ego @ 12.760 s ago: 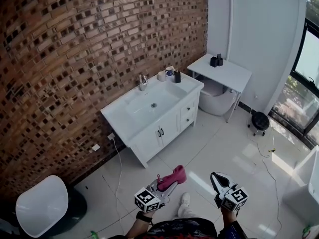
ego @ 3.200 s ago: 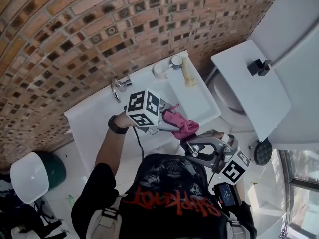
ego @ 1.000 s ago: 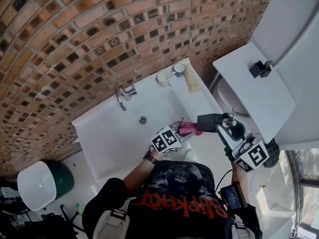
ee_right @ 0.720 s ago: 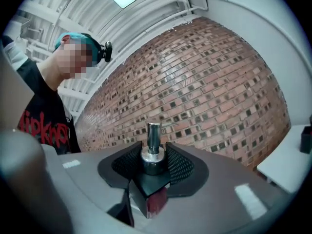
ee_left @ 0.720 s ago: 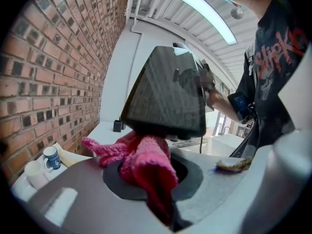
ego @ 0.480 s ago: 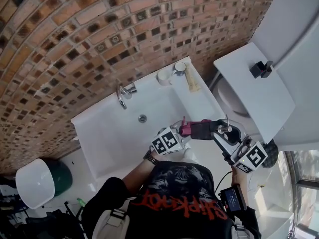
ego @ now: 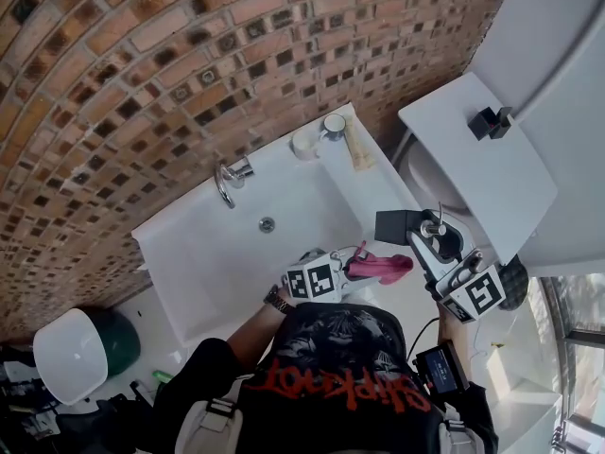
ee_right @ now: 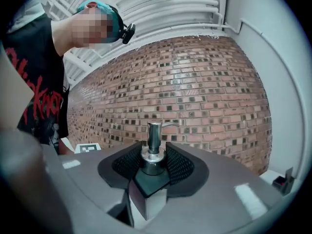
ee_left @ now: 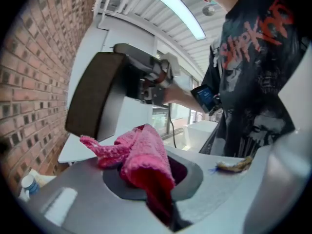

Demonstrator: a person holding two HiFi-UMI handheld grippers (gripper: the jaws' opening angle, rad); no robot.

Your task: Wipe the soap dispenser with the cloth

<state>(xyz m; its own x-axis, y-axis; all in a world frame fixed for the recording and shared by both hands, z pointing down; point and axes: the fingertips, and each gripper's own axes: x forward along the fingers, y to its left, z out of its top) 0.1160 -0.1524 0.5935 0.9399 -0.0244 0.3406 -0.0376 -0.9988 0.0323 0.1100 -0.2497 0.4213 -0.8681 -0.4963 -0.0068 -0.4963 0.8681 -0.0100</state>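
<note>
1. You are holding the soap dispenser [ego: 395, 225] up in the air with your right claw [ego: 423, 241].
2. That claw is clenching on it. Its two black bumpy pads [ee_right: 179, 165] are pressing on each side of the top, right by the round metal ring.
3. The soap dispenser is a dark, boxy block with flat sides. A shiny silver pump [ee_right: 154, 133] is sticking up from it. In the right gripper view it is standing straight up between the pads.
4. Your left claw [ego: 352, 270] is squeezing the cloth [ego: 380, 267]. The jaws are pinching one end, and the rest is bunching out in soft folds.
5. The cloth is pink, fluffy and crumpled, like a small towel.
6. The cloth is sitting just beside the soap dispenser, a bit below it in the head view. You cannot tell from the views whether the two are touching.
7. You are holding both things near the right end of the white counter [ego: 189, 263]. The counter is smooth and has a deep sink bowl [ego: 302, 206] sunk into it.
8. A curved shiny tap [ego: 227, 176] and a round white cup [ego: 303, 144] are standing at the back of the counter, by the rough red-brown brick wall [ego: 123, 64].
</note>
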